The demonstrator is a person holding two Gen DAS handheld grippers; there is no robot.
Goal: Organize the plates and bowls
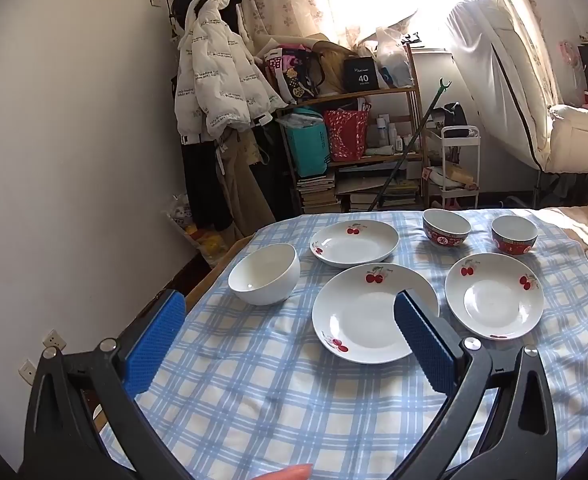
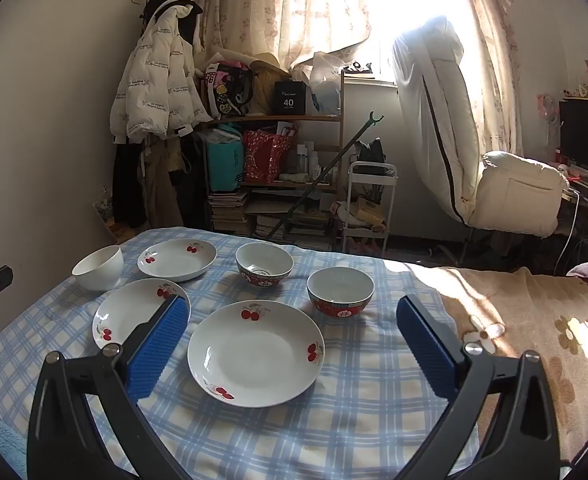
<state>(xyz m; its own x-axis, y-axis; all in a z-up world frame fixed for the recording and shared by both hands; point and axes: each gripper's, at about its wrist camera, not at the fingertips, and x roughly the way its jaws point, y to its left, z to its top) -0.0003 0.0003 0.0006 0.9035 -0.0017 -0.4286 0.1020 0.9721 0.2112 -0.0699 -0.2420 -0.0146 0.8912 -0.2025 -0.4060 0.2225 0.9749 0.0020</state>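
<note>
Left wrist: both claws (image 1: 290,320) (image 2: 292,326) gape wide, empty, above plates (image 1: 373,316), perhaps touching nothing.

I'm working in a lived-in bedroom at home: a white puffer jacket (image 2: 154,80) hangs on the far wall, a cluttered wooden shelf (image 2: 278,152) holds bags and books, and flowered curtains (image 2: 294,4) cover a sunny window.

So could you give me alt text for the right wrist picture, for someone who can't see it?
An open hand-held gripper with blue pads hovers over a blue checked tablecloth set with three cherry-patterned plates, two red bowls and one white bowl. Behind are cluttered shelves, a white jacket and a sunlit curtain.
</note>
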